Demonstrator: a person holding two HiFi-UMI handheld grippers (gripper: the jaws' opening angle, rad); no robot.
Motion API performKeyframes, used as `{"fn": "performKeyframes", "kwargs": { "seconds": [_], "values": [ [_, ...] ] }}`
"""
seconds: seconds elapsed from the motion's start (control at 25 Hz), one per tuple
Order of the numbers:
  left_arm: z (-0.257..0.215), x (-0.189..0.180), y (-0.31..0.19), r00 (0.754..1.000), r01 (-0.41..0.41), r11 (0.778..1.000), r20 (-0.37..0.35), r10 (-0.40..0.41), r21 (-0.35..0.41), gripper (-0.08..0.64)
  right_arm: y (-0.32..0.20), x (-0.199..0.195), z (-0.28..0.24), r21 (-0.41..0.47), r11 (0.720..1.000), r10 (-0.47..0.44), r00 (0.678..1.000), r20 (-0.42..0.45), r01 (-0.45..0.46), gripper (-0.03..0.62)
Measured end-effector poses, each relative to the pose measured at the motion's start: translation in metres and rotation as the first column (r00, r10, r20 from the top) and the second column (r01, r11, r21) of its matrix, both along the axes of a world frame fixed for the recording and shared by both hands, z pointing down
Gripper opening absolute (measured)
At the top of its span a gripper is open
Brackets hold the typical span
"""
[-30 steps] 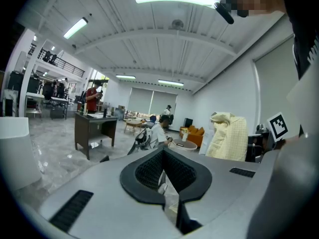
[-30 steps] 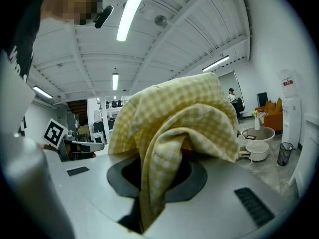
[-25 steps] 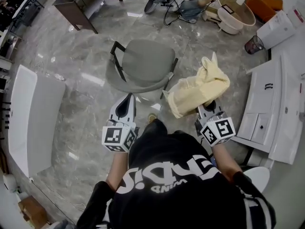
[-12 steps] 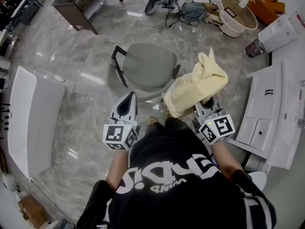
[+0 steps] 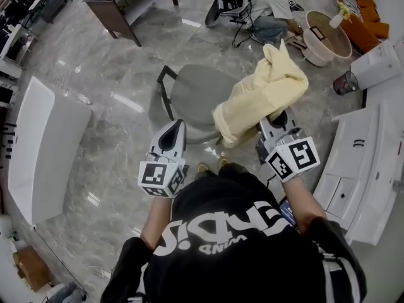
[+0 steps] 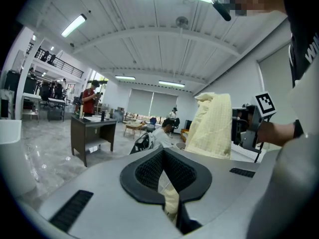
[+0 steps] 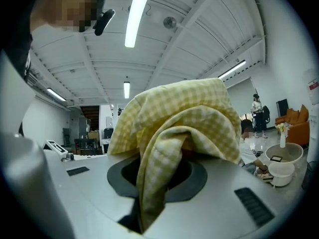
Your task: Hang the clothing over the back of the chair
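Head view: clothing (image 5: 262, 96) between right tongs (image 5: 278, 121)

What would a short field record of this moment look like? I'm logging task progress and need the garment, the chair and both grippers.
garment: yellow checked cloth, bunched, held up in the air
right gripper: shut on the garment
left gripper: jaws together, apart from the garment
chair: grey, black armrests, in front of the person
progress: garment not yet draped on the chair
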State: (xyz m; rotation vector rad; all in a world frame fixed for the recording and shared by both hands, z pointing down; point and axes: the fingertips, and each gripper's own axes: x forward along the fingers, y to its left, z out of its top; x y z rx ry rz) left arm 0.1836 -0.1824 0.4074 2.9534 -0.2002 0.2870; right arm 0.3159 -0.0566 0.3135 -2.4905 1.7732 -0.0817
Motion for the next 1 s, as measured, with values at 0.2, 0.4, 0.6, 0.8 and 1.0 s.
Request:
{"fn": "performKeyframes", "kwargs": {
  "seconds": [0.2,0.4,0.6,0.8,1.0],
  "values": [
    [-0.004,0.010,-0.009,1.000,0.008,1.000,-0.013,-0.008,0.000,0.015,-0.022,0.018,-0.042,0.052,0.998,-0.023,0.999,-0.037,0.025,0.061],
    [-0.012,0.015,-0.016,1.000,0.012,1.000,-0.029,-0.011,0.002,0.015,-0.039,0.026,-0.074,0.085,0.995,-0.045,0.998,-0.050,0.049,0.061],
    [-0.014,0.016,-0.026,0.999,0.025,1.000,-0.029,-0.025,-0.018,0.015,-0.051,0.034,-0.101,0.122,0.991,-0.054,0.997,-0.063,0.061,0.061],
    [-0.009,0.015,-0.031,0.999,0.036,0.999,-0.020,-0.037,-0.019,0.015,-0.059,0.039,-0.115,0.134,0.988,-0.064,0.993,-0.094,0.076,0.061],
    [-0.011,0.015,-0.031,0.998,0.054,0.998,-0.021,-0.054,-0.027,0.015,-0.066,0.038,-0.103,0.124,0.986,-0.097,0.991,-0.094,0.108,0.061]
  ]
}}
